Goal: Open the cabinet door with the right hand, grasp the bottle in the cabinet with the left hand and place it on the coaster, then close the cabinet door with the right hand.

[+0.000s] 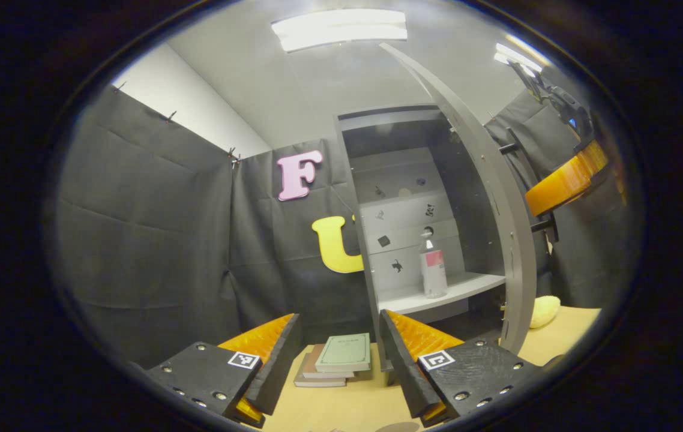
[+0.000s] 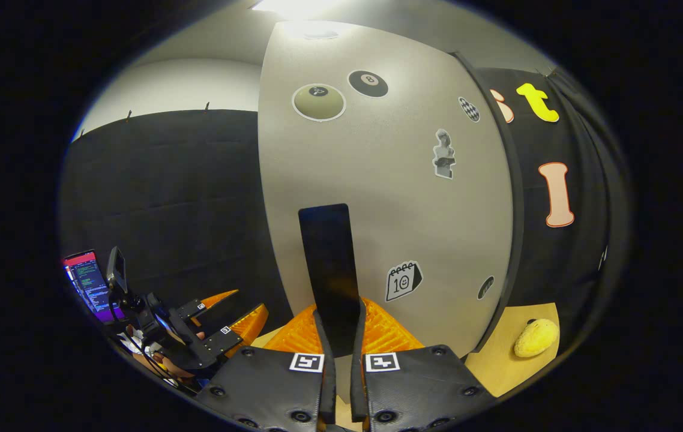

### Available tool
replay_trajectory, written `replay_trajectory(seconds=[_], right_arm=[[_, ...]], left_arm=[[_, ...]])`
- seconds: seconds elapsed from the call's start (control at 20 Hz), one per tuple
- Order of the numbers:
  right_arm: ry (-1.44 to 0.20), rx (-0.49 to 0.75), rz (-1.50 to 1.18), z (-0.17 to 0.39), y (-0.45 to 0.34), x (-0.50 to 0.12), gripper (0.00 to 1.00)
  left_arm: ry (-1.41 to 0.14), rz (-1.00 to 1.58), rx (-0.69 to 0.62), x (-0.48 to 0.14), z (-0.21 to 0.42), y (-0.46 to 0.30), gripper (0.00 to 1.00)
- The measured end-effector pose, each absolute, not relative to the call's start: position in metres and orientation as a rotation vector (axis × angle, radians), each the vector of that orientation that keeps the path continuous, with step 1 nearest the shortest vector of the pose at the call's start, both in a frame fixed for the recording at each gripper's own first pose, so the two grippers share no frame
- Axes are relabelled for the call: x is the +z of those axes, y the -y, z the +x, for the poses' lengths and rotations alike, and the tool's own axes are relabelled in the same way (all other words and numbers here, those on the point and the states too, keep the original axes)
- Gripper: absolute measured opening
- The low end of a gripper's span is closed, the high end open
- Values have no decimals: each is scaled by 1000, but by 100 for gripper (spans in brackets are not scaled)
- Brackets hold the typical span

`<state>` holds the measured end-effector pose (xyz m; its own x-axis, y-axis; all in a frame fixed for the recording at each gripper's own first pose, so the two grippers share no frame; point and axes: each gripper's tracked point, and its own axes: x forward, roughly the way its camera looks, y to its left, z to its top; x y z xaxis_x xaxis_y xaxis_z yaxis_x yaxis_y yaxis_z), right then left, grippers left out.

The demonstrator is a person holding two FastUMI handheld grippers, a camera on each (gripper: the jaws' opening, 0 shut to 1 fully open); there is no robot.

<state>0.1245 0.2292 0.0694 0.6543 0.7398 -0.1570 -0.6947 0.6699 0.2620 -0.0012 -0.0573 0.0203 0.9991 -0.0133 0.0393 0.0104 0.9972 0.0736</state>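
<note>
The grey cabinet (image 1: 359, 240) stands open, its door (image 1: 500, 198) swung out edge-on at the right. A clear bottle (image 1: 433, 271) with a red label stands upright on the lower shelf (image 1: 467, 287). My left gripper (image 1: 335, 360) is open, low and well in front of the cabinet, nothing between its fingers. In the right gripper view the door's outer face (image 2: 377, 180) carries stickers, and my right gripper (image 2: 341, 342) is shut on the black door handle (image 2: 328, 258). From the left gripper view, the right gripper (image 1: 563, 180) is seen at the handle, high on the right.
A short stack of books (image 1: 341, 359) lies on the tan table (image 1: 341, 408) between my left fingers and the cabinet. A yellow soft object (image 2: 535, 337) sits on the table past the door. A dark round patch (image 1: 398, 427) shows at the bottom edge. A lit screen (image 2: 86, 282) stands far left.
</note>
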Motion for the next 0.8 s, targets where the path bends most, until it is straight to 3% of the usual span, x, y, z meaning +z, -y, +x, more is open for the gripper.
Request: replay_trajectory(seconds=[0.05,0.1,0.35,0.45,0.8], right_arm=[[-258,818,182,124,-227,69,7],[-258,817,179,123,-225,69,11],[-264,809,186,126,-217,66,7],[-260,795,181,127,-212,66,11],[-238,708,188,135,-192,67,6]], left_arm=[[42,71,-19,21,-2,66,78],[43,68,-26,22,-2,74,78],[41,67,-50,22,-4,107,81],[40,61,-55,23,-6,120,83],[39,63,-83,27,-11,165,78]])
